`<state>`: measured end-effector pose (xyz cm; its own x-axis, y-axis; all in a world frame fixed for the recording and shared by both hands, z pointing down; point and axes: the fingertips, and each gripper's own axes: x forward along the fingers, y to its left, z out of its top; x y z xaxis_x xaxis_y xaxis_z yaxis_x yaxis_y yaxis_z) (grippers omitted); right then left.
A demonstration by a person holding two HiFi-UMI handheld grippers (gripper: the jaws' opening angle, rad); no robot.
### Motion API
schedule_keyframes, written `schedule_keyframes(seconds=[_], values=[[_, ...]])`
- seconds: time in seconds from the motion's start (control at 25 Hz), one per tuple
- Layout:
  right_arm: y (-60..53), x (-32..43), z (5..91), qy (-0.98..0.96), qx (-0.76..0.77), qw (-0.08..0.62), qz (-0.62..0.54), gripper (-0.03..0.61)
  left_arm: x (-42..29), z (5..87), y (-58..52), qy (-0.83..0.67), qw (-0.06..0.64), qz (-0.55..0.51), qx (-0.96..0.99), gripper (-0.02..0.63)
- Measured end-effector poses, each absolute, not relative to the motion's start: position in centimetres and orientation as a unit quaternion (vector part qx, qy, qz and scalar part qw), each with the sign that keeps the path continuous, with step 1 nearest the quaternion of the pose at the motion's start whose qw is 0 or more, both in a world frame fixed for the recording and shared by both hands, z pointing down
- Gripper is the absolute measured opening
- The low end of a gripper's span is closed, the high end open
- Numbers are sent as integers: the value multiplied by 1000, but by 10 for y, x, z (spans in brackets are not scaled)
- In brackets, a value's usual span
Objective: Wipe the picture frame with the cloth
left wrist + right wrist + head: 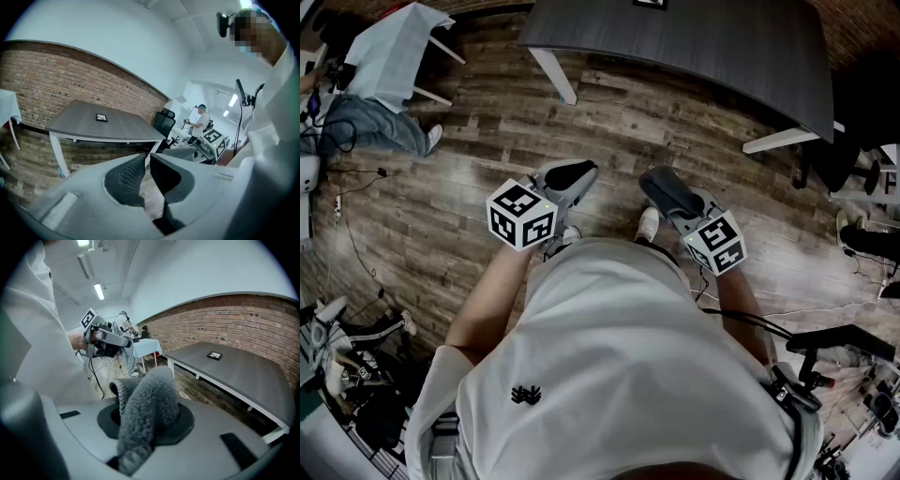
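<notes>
Brick wall (243, 319) behind the table (248, 380): step closer to the picture frame (215, 355) on it, with your right gripper (666, 190) clamped on the cloth (143, 413) (left gripper (146, 166) closed, empty).

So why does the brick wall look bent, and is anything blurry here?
Left gripper view: the wide lens bows the brick wall into an arc and darkens the corners. Right gripper view: same bend; the cloth up close looks soft, the ceiling lamp glares. Head view: table edges curve; light is dim, even.
</notes>
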<state>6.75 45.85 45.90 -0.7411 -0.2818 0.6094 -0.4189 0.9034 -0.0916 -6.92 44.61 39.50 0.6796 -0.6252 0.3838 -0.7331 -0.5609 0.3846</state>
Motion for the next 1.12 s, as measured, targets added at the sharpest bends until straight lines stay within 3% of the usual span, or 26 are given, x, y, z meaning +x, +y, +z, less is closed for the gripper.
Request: schedule_keyframes(seconds=[0.24,0.56,0.8,1.12], values=[[522,-41,452,-929,172,311,100,86,-188,417,520,-418,297,82,854,41],[568,-121,469,-914,197,329,132,86,-278,444,565,-407,314,89,853,43],[537,-118,472,-902,226,326,168,87,-289,455,514,-406,317,72,854,43],[391,-114,459,-909,249,289,166,86,-266,438,384,-390,311,83,862,115]])
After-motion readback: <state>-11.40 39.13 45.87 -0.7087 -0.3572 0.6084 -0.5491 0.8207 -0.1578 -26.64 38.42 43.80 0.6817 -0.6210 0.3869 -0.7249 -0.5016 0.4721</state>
